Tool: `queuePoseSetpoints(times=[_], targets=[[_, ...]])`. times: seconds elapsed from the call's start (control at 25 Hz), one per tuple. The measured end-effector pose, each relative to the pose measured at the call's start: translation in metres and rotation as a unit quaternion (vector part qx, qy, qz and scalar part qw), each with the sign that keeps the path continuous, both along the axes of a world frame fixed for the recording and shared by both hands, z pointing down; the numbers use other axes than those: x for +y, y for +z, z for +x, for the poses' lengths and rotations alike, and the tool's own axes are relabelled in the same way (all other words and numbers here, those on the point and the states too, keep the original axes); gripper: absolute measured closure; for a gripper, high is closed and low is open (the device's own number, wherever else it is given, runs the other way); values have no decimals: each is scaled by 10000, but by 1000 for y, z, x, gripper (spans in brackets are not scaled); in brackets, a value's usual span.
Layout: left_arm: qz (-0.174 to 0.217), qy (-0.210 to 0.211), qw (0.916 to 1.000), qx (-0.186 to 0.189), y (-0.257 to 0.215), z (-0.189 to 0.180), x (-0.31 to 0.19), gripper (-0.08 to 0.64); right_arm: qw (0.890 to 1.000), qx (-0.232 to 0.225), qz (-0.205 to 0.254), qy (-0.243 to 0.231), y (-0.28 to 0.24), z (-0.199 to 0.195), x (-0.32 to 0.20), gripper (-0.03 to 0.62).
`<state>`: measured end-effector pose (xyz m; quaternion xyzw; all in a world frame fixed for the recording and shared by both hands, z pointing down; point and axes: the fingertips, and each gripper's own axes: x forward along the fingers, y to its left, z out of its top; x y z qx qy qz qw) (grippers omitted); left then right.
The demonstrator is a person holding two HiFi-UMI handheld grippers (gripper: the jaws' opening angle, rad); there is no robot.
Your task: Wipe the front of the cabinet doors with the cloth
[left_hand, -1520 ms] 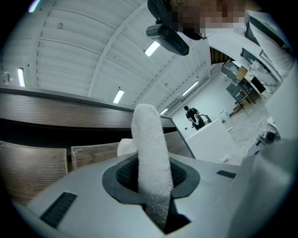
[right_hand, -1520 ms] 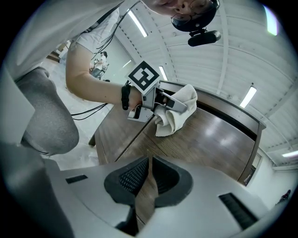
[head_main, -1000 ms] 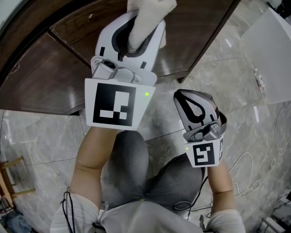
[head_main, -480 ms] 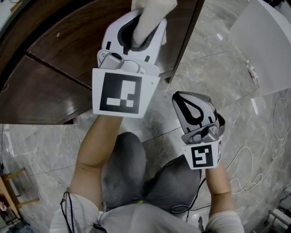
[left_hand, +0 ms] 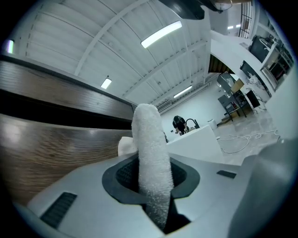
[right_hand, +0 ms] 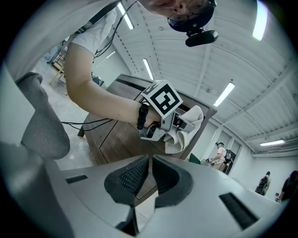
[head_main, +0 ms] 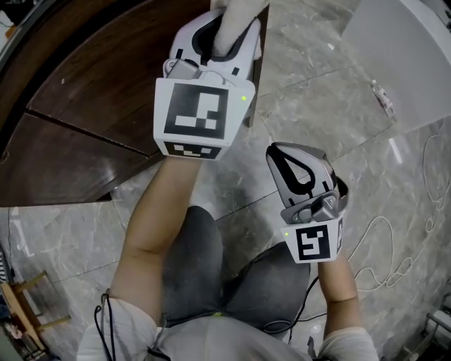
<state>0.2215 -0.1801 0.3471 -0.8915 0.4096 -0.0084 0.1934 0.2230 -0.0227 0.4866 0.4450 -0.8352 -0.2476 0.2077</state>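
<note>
My left gripper [head_main: 227, 21] is at the top of the head view, shut on a white fluffy cloth [head_main: 236, 17]. The cloth lies against the dark brown wooden cabinet door [head_main: 106, 84], close to that door's right edge. In the left gripper view the cloth [left_hand: 151, 153] stands up between the jaws, and the wood-grain door [left_hand: 51, 148] fills the left side. My right gripper [head_main: 299, 151] hangs lower right over the floor, shut with nothing in it. In the right gripper view the closed gripper [right_hand: 150, 174] looks at the left gripper and the cloth [right_hand: 186, 125] on the cabinet [right_hand: 116, 137].
The marble floor [head_main: 331, 106] lies right of the cabinet. A white panel [head_main: 402, 70] stands at the upper right. A white cable [head_main: 384, 254] trails at the right. A wooden stool [head_main: 28, 310] is at the lower left. The person's grey-trousered knees [head_main: 204, 268] are below the grippers.
My left gripper has carried the cloth rightwards across the cabinet door to its right edge. The right gripper has barely moved.
</note>
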Motion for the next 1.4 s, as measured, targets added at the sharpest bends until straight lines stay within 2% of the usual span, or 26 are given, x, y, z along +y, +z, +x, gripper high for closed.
queuePoseSetpoints(times=[0.16, 0.28, 0.36, 0.52, 0.64, 0.8, 0.92, 1.12, 1.28, 1.4], targets=[[-109, 97, 9999, -62, 10, 16, -2, 456, 9999, 21, -57, 115, 7, 9, 2, 541], [-110, 142, 9998, -47, 12, 12, 3, 456, 9999, 48, -56, 71, 7, 2, 3, 541], [79, 190, 9998, -77, 4, 5, 16, 456, 10000, 93, -18, 12, 5, -5, 2, 541], [482, 428, 9971, -412, -3, -25, 56, 456, 9998, 131, -9, -115, 5, -29, 4, 541], [362, 361, 9965, -656, 7, -70, 80, 456, 9993, 148, 37, -347, 4, -59, 0, 541], [133, -14, 9971, -754, 19, -147, 105, 456, 9970, 175, 37, -748, 6, -112, -2, 541], [-50, -499, 9966, -658, 28, -213, 118, 456, 9941, 131, -18, -1080, 8, -155, -8, 541], [-286, -1256, 9902, -535, 54, -313, 142, 454, 9894, 95, -84, -1449, 10, -219, -6, 541], [-308, -1800, 9829, -246, 60, -364, 142, 456, 9887, 93, -120, -1488, 11, -236, -17, 541], [-294, -1968, 9799, -115, 63, -385, 141, 456, 9894, 123, -186, -1432, 13, -244, -19, 541]])
